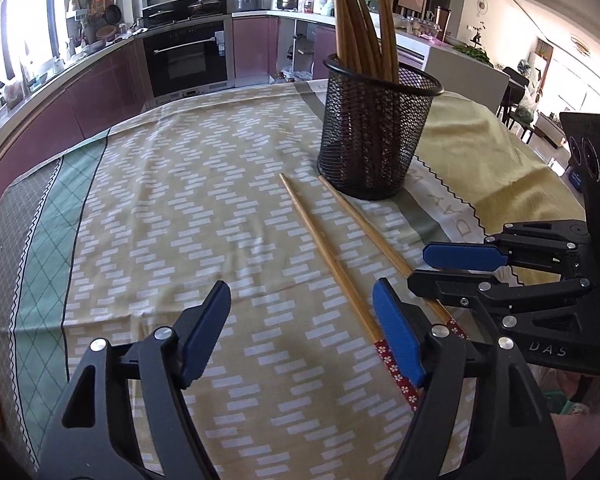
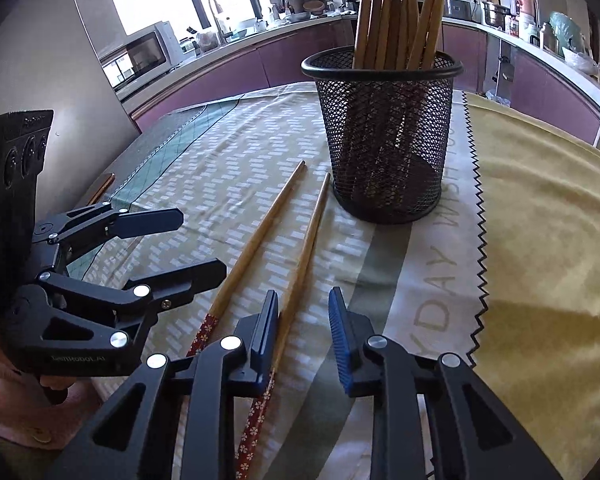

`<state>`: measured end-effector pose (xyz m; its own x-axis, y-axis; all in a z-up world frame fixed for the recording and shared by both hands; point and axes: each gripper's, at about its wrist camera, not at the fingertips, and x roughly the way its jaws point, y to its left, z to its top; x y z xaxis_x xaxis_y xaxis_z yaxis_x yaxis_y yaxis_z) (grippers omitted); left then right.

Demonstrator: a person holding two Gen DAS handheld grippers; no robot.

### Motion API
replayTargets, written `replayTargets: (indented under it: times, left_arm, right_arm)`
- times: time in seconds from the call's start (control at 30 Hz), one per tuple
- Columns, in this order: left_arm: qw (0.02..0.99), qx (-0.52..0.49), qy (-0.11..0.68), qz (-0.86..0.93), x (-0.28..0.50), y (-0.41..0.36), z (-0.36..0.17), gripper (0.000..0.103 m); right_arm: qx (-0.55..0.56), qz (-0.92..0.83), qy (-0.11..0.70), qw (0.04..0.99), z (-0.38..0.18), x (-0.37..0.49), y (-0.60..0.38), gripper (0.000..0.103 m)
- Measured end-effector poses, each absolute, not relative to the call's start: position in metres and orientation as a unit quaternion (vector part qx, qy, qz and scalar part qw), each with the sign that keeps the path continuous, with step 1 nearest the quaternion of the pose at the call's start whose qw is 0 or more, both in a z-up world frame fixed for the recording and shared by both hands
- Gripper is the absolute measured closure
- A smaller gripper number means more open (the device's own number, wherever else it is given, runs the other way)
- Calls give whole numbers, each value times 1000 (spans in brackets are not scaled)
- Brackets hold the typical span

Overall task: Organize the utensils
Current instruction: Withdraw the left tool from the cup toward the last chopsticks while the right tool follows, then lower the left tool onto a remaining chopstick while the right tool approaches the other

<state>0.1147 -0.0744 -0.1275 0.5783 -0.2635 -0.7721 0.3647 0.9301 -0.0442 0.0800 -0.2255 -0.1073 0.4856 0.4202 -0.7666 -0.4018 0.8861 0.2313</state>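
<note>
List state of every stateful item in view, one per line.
mesh cup: upright on the tablecloth, holding a bunch of chopsticks.
left chopstick: flat on the cloth, outside the cup, beside the left gripper's right finger.
right chopstick: flat on the cloth, between the right gripper's fingers, not clamped.
left gripper: open, empty.
right gripper: open, partly closed around the right chopstick.
</note>
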Motion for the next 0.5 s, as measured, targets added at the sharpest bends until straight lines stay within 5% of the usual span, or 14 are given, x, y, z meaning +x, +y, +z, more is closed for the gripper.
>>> replayTargets:
  times: [0.5]
  left_arm:
    - [878,66,443,-170,115,-85,-138,66]
  right_arm:
    - [15,239,446,863,-107,81,-234,79]
